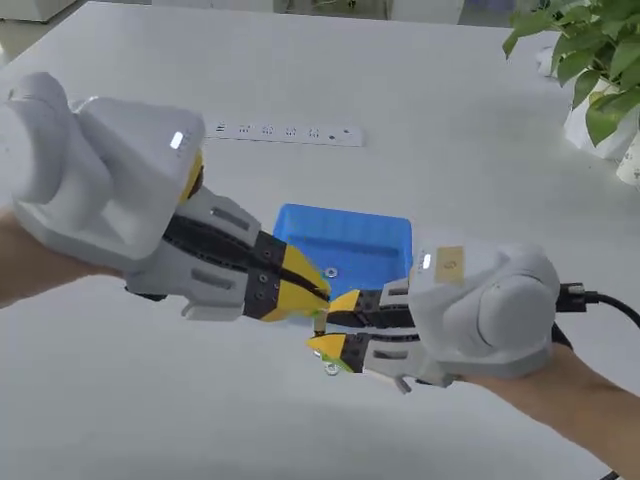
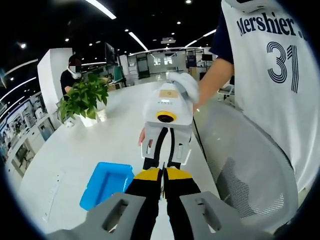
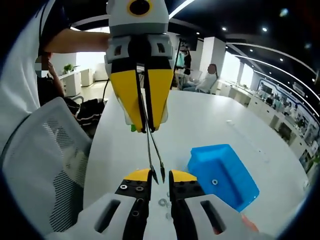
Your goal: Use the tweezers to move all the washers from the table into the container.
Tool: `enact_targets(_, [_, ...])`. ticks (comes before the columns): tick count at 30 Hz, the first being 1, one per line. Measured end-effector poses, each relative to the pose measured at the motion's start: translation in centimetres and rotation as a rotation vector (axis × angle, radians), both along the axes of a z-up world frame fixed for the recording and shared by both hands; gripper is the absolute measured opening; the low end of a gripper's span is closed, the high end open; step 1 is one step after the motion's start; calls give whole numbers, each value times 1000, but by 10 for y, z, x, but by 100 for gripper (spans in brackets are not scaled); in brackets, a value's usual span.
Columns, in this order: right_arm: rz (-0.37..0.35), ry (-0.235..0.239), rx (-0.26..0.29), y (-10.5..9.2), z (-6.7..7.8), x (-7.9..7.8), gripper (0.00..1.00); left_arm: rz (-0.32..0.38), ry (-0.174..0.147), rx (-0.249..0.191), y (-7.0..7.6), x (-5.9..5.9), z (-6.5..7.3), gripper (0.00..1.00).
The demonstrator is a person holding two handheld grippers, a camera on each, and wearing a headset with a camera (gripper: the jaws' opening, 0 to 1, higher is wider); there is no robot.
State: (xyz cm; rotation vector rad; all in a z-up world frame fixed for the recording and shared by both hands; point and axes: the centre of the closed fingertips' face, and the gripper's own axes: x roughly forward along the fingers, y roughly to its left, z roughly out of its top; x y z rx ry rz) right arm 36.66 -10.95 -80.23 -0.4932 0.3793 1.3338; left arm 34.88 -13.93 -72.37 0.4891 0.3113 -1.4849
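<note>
Your left claw point(image 3: 145, 127) is clenched on the tweezers point(image 3: 149, 150); your right claw point(image 3: 160, 176) stands released, its jaws flanking the tips. Washers point(image 3: 163, 202) lie just beneath the right claw, bin point(image 3: 202, 165) to its right. Expect light, flat, slippery rings: pinch across one rim

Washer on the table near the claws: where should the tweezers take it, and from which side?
Probably its rim: the washer lies flat on the table, so its edge gives little to pinch. Bring the tweezers, held in the left claw, down from above, one tip through the hole, the other outside the ring.
</note>
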Motion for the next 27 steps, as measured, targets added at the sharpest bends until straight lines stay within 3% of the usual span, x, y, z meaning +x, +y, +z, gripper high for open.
enact_targets(10, [-11,13,-25,-5,-13,-8,15,-12,34,-2,-5,-6,-15,5])
enact_targets(21, [-75,33,-51,-14,-26,2,16,-11,55,-23,-9,3,-27,6])
enact_targets(27, [-98,58,-50,-18,-34,7,16,-16,53,-13,-15,6,-34,6])
